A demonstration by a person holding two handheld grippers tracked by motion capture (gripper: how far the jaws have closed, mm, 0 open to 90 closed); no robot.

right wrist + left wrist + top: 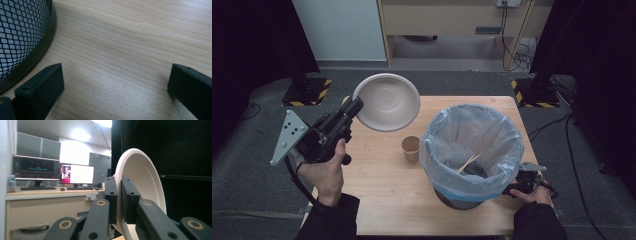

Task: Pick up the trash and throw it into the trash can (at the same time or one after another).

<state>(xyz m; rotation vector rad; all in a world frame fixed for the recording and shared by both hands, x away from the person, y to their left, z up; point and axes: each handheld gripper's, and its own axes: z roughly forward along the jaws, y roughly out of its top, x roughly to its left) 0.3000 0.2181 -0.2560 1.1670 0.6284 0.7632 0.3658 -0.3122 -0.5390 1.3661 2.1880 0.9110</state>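
Risk first: my left tool (357, 106) pinches only the thin rim of the bowl (387, 102), lifted tilted over the table's (377, 190) far left corner, so it may slip. Paper cup (410, 148) stands before the bin (471, 150); a swing could topple it. Right tool (115, 87) rests open by the bin's base.

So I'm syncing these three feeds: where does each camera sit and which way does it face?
High view: above the table, looking forward and down; forearms, both hands.
Left gripper view: on the left tool, looking level along jaws shut on the bowl.
Right gripper view: on the right tool, looking down at the tabletop, jaws apart.
Shared: the high view also shows the bowl.
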